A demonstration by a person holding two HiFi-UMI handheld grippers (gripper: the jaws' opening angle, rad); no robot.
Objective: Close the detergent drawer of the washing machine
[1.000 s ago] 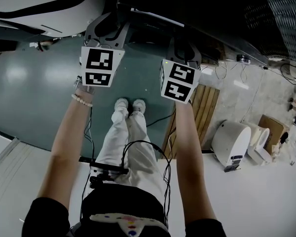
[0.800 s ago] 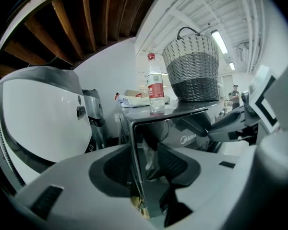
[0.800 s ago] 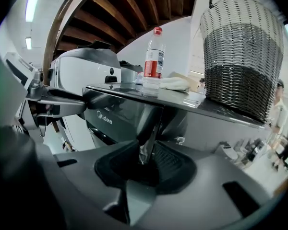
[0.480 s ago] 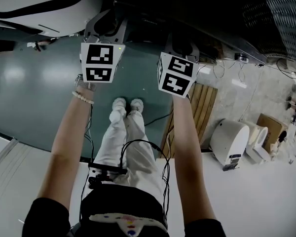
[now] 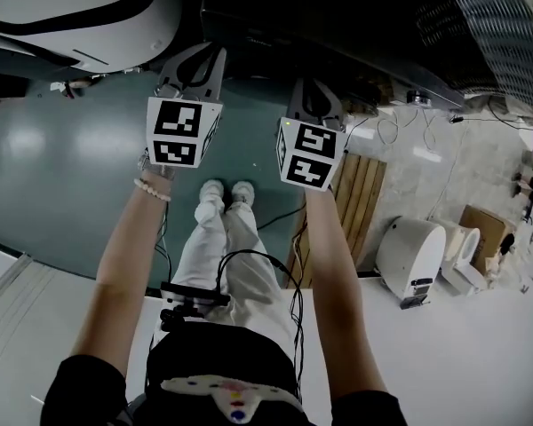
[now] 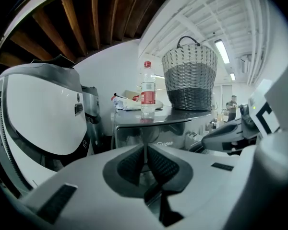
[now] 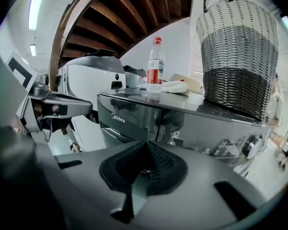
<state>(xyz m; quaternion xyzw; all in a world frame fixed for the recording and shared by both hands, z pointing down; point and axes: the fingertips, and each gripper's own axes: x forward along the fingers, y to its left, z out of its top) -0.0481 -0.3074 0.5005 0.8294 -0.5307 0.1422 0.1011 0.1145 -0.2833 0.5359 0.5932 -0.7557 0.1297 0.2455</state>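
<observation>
Dark wooden beams (image 6: 86, 18) fan out overhead, and a dull green floor (image 5: 62, 158) is seen under the person's feet in the head view. At the far left a large white appliance (image 6: 43, 114) with a smooth, rounded shell and black trim is cut off by the frame edge. Beside it the washing machine (image 7: 192, 128) is found, a boxy body in glossy dark grey that mirrors the room. Its detergent drawer (image 7: 127, 116) is set at the left end of the front panel and is marked by a pale logo above a recessed grip strip. The drawer's face appears flush with the control panel next to it, though the seam is too faint for certainty. On the machine's top surface (image 7: 192, 102) a clear plastic bottle (image 7: 155, 63) with a red cap and label is stood upright. A crumpled white cloth (image 7: 175, 86) is laid just beside it. A tapering woven basket (image 7: 237, 56), pale above and dark below, with a thin loop handle, is placed at the right. The left gripper (image 6: 145, 146) is pointed at the machine's front, its ribbed black jaws closing with nothing between them. The right gripper (image 7: 145, 147) is clenched tight and empty. In the head view the machine's front is lost in shadow.
</observation>
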